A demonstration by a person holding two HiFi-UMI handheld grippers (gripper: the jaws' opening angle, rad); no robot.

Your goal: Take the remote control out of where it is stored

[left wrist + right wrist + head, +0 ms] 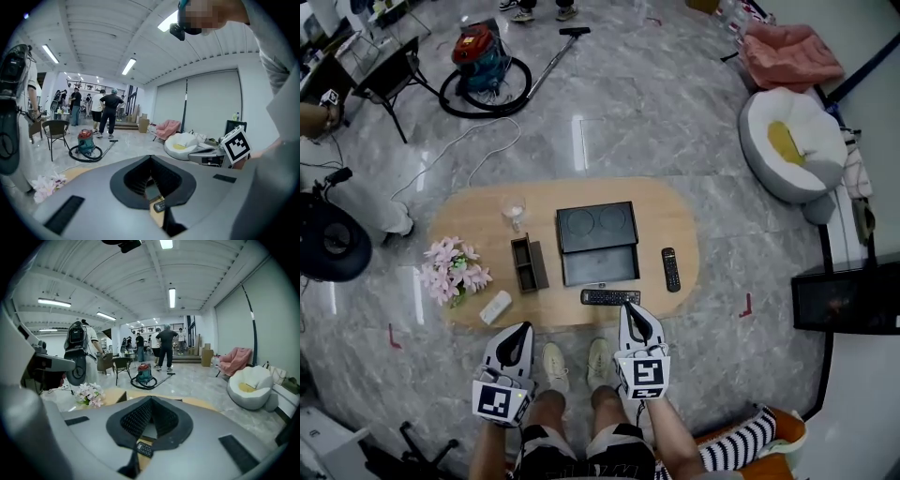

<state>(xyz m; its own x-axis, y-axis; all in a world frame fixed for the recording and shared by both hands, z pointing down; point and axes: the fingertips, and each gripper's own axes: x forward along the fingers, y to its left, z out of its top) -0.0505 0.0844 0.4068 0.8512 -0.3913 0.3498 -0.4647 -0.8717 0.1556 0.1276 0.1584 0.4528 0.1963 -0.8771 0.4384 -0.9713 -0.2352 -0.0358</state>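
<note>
On the oval wooden table (pixel 469 211), a long black remote (pixel 609 296) lies at the front edge. A shorter black remote (pixel 671 269) lies to its right and a white remote (pixel 495 307) to its left. A black storage box (pixel 597 242) stands mid-table, with a small black organiser (pixel 528 263) beside it. My right gripper (pixel 628 311) is shut and empty, its tips just short of the long remote's right end. My left gripper (pixel 523 330) hangs shut off the table's front edge. A remote (pixel 144 449) shows under the right gripper (pixel 151 399), and a remote (pixel 159 205) under the left gripper (pixel 150 158).
Pink flowers (pixel 450 269) and a glass (pixel 513 210) stand on the table's left half. A red vacuum cleaner (pixel 483 56) with hose lies on the floor beyond. A white beanbag (pixel 792 141) sits at right. My shoes (pixel 572 361) are under the table's front edge. People stand far off.
</note>
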